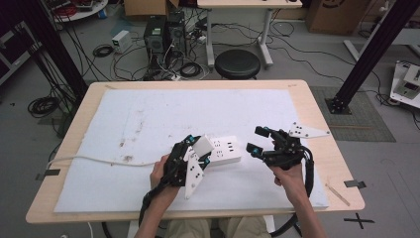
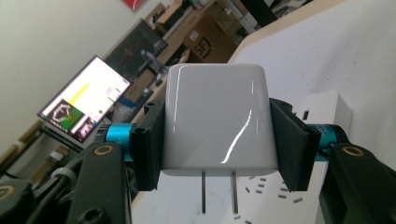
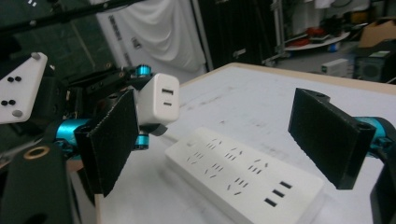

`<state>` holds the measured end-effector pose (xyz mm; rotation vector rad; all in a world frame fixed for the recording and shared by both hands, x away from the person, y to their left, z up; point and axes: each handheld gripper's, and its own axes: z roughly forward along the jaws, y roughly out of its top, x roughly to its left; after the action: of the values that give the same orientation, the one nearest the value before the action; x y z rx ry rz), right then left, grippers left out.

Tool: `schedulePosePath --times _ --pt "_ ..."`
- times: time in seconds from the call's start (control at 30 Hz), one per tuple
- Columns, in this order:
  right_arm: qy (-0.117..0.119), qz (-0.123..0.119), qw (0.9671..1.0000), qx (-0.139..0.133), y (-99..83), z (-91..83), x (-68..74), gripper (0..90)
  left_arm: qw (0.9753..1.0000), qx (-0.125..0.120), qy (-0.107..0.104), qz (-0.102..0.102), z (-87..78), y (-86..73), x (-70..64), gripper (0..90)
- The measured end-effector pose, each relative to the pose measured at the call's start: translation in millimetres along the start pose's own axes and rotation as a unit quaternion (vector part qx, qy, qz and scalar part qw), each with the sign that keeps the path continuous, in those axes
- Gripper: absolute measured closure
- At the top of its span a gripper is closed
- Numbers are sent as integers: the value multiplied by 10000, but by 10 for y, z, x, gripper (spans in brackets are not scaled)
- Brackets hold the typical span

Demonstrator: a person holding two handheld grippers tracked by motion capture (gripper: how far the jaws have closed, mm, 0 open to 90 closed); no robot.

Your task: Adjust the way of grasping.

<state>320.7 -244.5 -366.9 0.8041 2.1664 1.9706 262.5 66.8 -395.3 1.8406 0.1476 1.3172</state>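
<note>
The left gripper (image 1: 196, 151) has its jaws clamped on a white USB charger (image 2: 215, 120), prongs pointing down, just above the left end of a white power strip (image 1: 224, 150) lying on the bench (image 1: 94, 88). The right gripper (image 1: 258, 140), jaws wide apart and holding nothing, sits beside the strip's right end.

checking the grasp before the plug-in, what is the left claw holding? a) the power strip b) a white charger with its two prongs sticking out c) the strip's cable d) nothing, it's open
b: in the left gripper view the left claw has both jaws pressed against the sides of the white charger, whose two prongs point out below it, and the power strip lies on the table apart from it.
</note>
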Motion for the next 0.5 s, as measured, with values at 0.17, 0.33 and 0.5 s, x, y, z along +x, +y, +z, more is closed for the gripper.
schedulePosePath --times 0.17,0.33,0.5 --pt "276 -229 9988 319 -3 147 73 172 9984 -285 160 458 -15 44 -124 424" --pt "533 -207 9972 490 -10 255 113 173 9954 -485 187 803 -9 113 -222 424" --pt "756 -174 9956 534 -15 326 156 202 9948 -624 240 769 -1 166 -264 424"
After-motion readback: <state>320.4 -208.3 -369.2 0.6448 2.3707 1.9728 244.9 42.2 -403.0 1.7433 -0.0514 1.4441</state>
